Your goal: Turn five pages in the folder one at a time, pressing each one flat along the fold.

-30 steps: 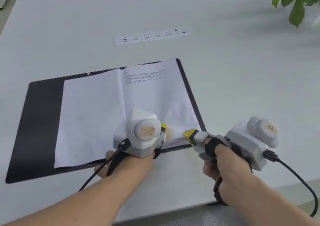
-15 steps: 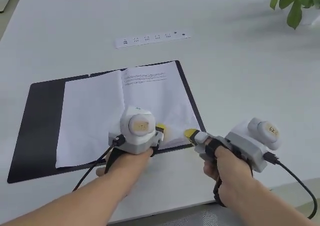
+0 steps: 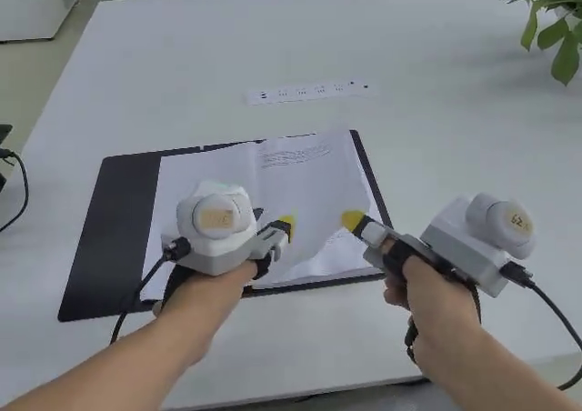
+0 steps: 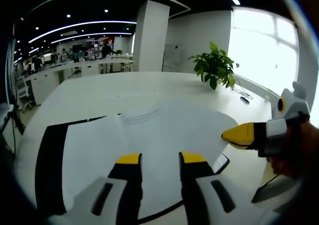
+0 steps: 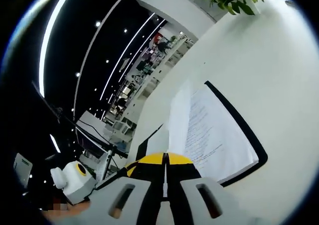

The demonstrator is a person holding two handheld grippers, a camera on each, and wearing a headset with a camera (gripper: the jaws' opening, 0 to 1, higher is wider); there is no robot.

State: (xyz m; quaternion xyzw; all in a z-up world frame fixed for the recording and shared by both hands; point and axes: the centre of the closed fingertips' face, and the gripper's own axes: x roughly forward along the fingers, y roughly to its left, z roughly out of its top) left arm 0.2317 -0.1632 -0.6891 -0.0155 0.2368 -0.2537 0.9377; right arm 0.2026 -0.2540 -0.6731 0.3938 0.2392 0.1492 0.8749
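The folder point(image 3: 114, 238) lies open on the white worktop point(image 3: 455, 102), close to the person's side. The right tool point(image 3: 353, 220) has its 2 jaws closed together at the lower outer corner of the right page point(image 3: 314, 179), which curls up a little there. I judge it is taking 1 sheet to turn it, though I cannot tell if paper is really between the jaws. The left tool point(image 4: 161, 159) is held low near the fold with a narrow, empty gap, probably so that it can press the page flat.
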